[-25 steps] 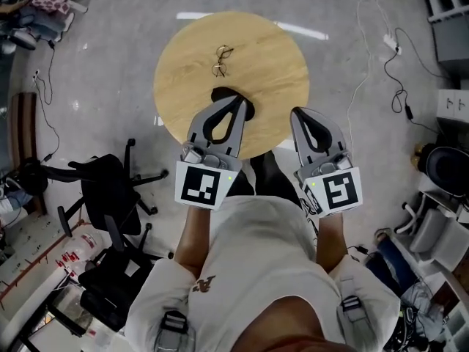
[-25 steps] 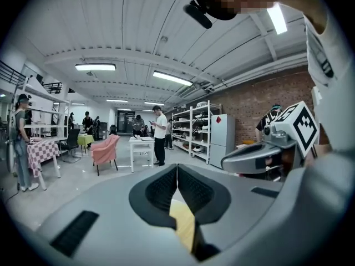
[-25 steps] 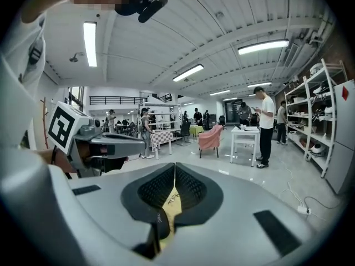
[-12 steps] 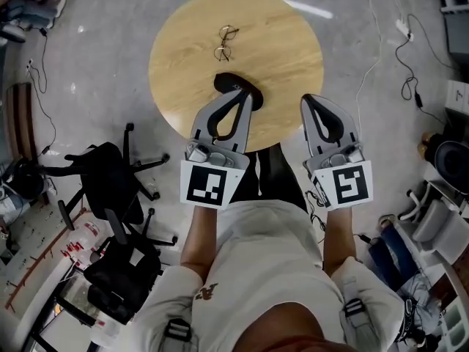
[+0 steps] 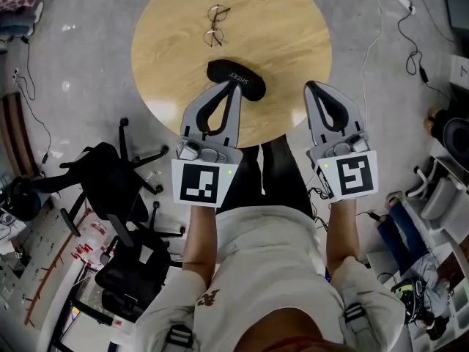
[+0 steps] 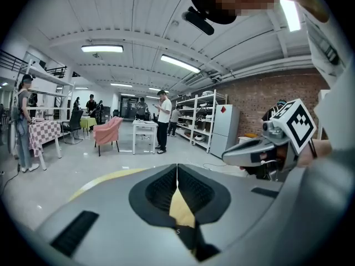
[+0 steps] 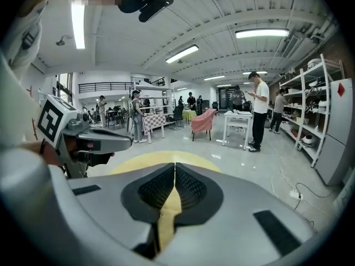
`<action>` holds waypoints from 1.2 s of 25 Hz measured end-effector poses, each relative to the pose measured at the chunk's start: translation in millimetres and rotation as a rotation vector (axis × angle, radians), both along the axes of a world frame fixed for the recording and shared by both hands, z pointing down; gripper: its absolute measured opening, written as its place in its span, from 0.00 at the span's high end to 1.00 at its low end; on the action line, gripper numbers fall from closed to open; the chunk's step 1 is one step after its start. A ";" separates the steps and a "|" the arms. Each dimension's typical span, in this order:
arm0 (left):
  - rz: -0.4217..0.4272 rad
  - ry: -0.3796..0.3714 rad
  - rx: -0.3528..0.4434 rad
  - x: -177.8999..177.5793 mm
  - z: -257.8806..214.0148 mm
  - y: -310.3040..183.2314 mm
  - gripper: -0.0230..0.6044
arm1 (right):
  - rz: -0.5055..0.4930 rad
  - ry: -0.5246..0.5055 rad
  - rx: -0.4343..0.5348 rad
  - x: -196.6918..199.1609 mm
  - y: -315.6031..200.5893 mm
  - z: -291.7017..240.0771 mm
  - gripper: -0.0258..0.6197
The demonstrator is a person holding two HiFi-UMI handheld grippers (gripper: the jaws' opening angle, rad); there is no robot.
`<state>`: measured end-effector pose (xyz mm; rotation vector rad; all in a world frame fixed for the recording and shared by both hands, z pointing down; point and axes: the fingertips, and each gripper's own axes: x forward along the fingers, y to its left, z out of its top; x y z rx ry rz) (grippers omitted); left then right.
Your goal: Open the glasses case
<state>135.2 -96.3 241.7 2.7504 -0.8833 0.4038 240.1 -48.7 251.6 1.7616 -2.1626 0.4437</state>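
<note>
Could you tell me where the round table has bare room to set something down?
The right half of the table, beside the glasses and the glasses case, is bare; so is the strip left of them. The middle line is crowded, and the left claw and right claw hang at the near edge.

Lab/wkshp: shelf racks (image 6: 197, 121), brick wall (image 6: 260, 101)
</note>
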 end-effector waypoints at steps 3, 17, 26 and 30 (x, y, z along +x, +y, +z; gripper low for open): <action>0.003 -0.012 -0.016 2.7 19.1 -2.5 0.93 | -0.005 -0.003 -0.022 -1.0 -3.9 19.2 0.93; -0.051 -0.054 -0.094 -7.5 96.3 -8.5 0.93 | -0.048 -0.047 -0.064 -25.2 -27.3 83.4 0.93; -0.063 -0.102 -0.130 -15.7 137.7 -2.6 0.93 | -0.062 -0.056 -0.159 -37.6 -24.4 135.1 0.93; -0.063 -0.118 -0.145 -17.1 152.9 -0.8 0.93 | -0.074 -0.070 -0.191 -45.5 -22.4 152.2 0.93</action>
